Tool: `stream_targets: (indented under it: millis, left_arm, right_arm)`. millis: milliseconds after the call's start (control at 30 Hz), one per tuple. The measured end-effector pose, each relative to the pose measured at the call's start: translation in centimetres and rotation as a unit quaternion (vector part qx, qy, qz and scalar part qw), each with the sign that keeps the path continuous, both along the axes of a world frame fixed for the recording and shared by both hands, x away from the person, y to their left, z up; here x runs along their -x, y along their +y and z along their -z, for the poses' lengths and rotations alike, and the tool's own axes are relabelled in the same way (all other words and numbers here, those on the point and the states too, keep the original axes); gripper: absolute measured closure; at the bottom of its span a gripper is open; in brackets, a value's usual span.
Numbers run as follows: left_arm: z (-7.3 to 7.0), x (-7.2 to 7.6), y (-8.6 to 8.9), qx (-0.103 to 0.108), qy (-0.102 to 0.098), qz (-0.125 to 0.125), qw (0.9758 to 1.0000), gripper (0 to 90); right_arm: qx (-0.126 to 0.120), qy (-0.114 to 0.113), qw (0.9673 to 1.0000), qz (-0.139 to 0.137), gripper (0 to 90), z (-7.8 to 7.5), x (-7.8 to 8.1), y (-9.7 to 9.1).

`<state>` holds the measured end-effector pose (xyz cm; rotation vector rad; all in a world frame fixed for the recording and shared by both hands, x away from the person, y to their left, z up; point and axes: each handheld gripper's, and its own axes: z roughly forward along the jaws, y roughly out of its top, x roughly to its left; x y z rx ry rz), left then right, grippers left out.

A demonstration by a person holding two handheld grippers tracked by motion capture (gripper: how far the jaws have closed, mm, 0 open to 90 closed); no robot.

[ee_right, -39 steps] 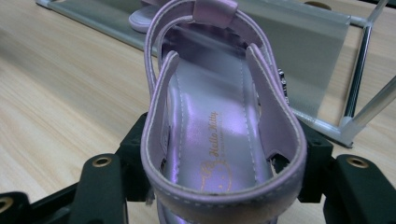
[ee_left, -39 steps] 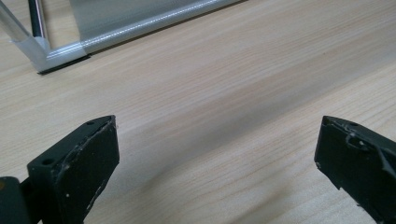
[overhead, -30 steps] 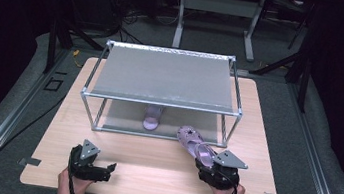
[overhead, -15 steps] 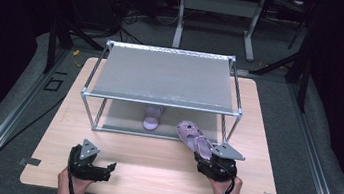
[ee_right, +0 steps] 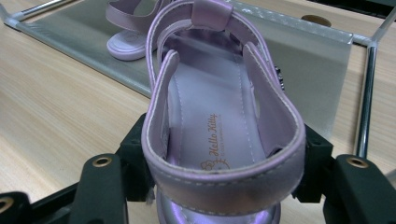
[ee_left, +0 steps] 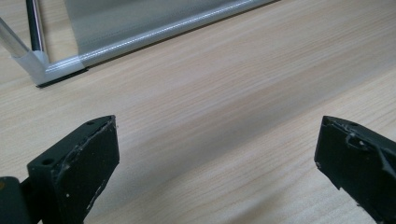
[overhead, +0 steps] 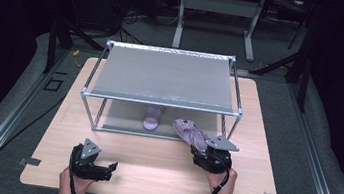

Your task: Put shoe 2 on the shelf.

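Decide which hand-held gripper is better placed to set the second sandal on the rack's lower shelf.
Right. The right hand-held gripper already grips the sandal beside the rack. The left hand-held gripper is open, farther back.

This is looking like a lab: a desk (overhead: pixel 150 170) is sitting on grey mats (overhead: pixel 15 122), with cables (overhead: pixel 135 19) and metal stands (overhead: pixel 216 12) lying behind.

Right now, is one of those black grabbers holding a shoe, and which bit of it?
Yes. The right gripper clamps the small purple strappy sandal by its heel end. The left gripper is open, holding nothing.
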<state>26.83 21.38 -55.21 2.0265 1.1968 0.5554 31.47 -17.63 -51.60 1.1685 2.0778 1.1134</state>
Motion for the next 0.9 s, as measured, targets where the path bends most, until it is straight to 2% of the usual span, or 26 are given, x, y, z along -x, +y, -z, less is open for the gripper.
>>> stream_targets:
  millis: [567,767,900]
  left_arm:
    - [-0.1,0.2,0.3,0.003,-0.004,-0.005,1.0000,0.0]
    - [0.1,0.2,0.3,0.002,-0.001,-0.004,1.0000,0.0]
    - [0.0,0.2,0.2,0.002,-0.003,-0.003,1.0000,0.0]
  right_arm:
    - [-0.011,0.007,0.9999,0.000,39.0,0.1,-1.6,0.7]
    - [-0.019,-0.007,0.9998,0.006,39.1,0.0,-1.6,0.6]
    - [-0.020,-0.007,0.9996,0.017,39.1,0.2,-2.3,0.8]
